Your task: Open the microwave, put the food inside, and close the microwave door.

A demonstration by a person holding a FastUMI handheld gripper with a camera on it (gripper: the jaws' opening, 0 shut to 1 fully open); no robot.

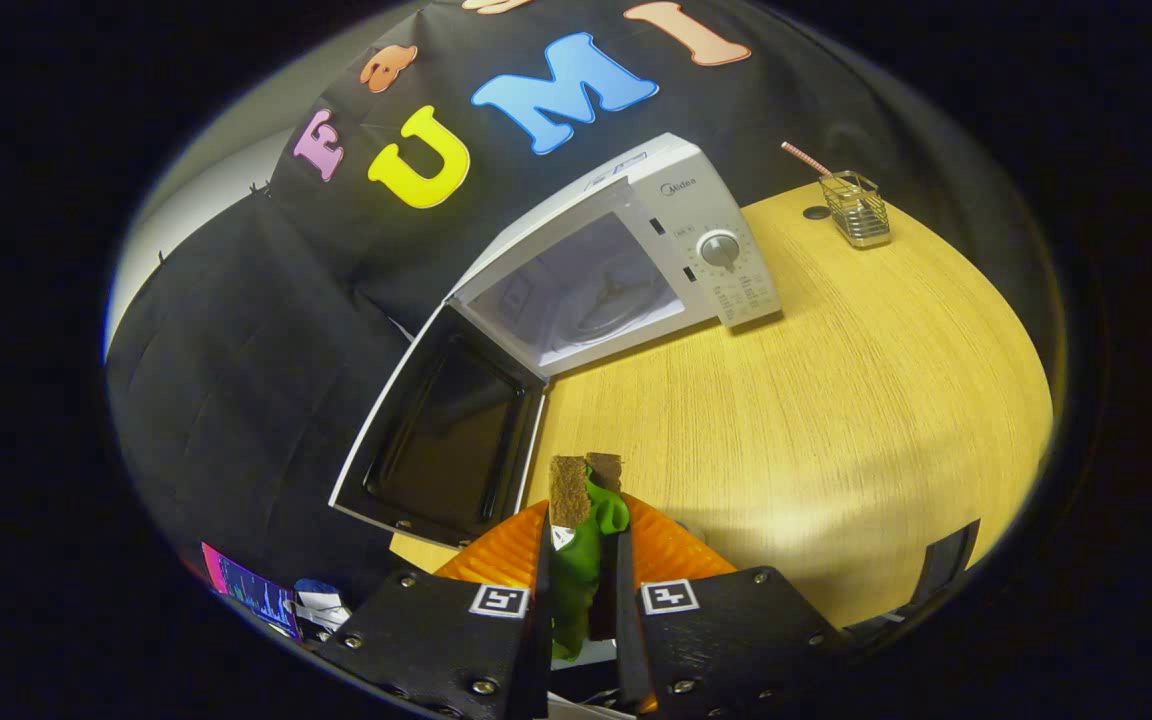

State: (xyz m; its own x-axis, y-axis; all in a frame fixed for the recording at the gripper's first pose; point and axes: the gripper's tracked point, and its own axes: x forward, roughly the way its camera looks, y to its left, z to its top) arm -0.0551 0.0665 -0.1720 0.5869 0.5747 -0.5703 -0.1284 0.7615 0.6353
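Gripper (588,480) with its 2 fingers (568,492) nearly closed, pinching a green food item (586,560), above an orange plate (681,550) on the wooden table (836,400), white microwave (636,250) beyond them, door (441,430) swung open

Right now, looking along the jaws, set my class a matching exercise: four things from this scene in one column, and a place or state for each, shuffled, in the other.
Things
1. microwave door
2. green food
3. wire basket
4. dial

Places or states
A. on the microwave's white control panel
B. swung wide open, dark inside face showing
C. on the far part of the wooden table, holding a striped straw
D. pinched between the two fingers of the gripper

Pairs: 1-B, 2-D, 3-C, 4-A
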